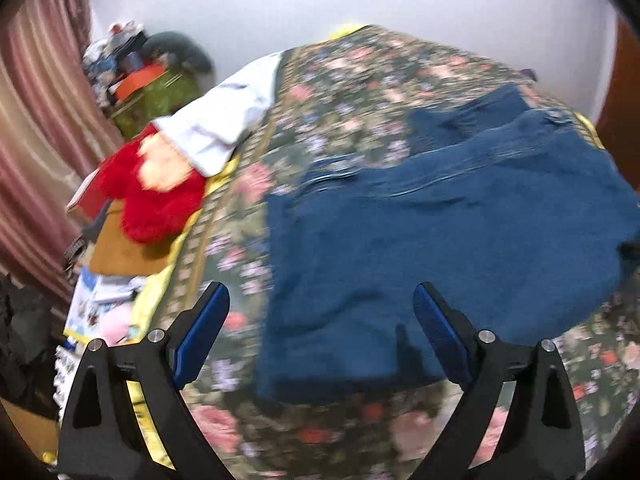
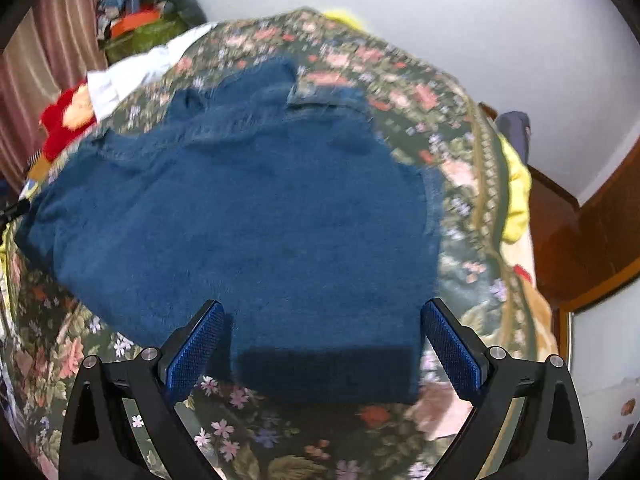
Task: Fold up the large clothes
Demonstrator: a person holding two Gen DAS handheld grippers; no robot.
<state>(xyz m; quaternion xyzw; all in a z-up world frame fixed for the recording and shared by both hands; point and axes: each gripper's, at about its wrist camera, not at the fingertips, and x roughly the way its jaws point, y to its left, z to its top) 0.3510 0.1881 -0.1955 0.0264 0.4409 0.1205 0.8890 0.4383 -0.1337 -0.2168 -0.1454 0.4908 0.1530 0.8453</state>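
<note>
Currently: folded jeans mid-frame on floral bedspread, both grippers spread, empty; thick denim fold may spring open unpressed.

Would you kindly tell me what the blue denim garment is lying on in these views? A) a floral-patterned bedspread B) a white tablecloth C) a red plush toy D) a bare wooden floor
A: the blue denim garment lies spread on the floral-patterned bedspread, whose pink flowers on dark green show all round its edges in both wrist views.
</note>
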